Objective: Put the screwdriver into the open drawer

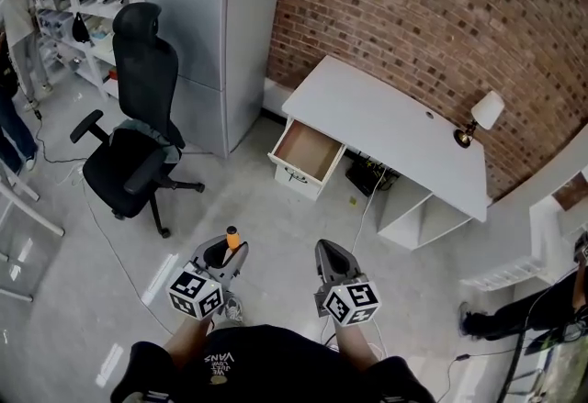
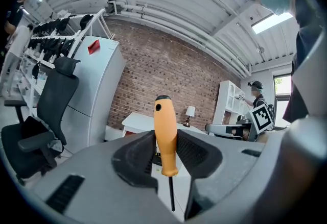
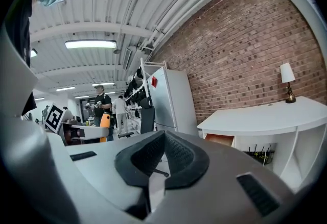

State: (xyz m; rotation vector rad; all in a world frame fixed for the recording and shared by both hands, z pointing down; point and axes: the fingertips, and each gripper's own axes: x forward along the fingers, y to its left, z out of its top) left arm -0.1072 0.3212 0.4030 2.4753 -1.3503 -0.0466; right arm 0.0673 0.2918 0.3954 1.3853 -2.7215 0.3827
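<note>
Left gripper (image 1: 227, 250) clamps the screwdriver (image 1: 232, 233) by its orange handle, upright, lower centre of frame, prob. for carrying. Drawer (image 1: 308, 151) open mid-frame, well apart. Right gripper (image 1: 331, 256) closed, empty, prob. spare.

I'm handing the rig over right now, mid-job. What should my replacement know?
Left gripper: shut on the screwdriver, clamped on its orange handle, shaft pointing down.
Right gripper: shut, nothing in it.
Drawer: pulled open under the white desk, across the floor ahead; it looks empty.
Done: the screwdriver is in the grip.
Left: walk up to the desk, lower the screwdriver into the drawer, and release.
</note>
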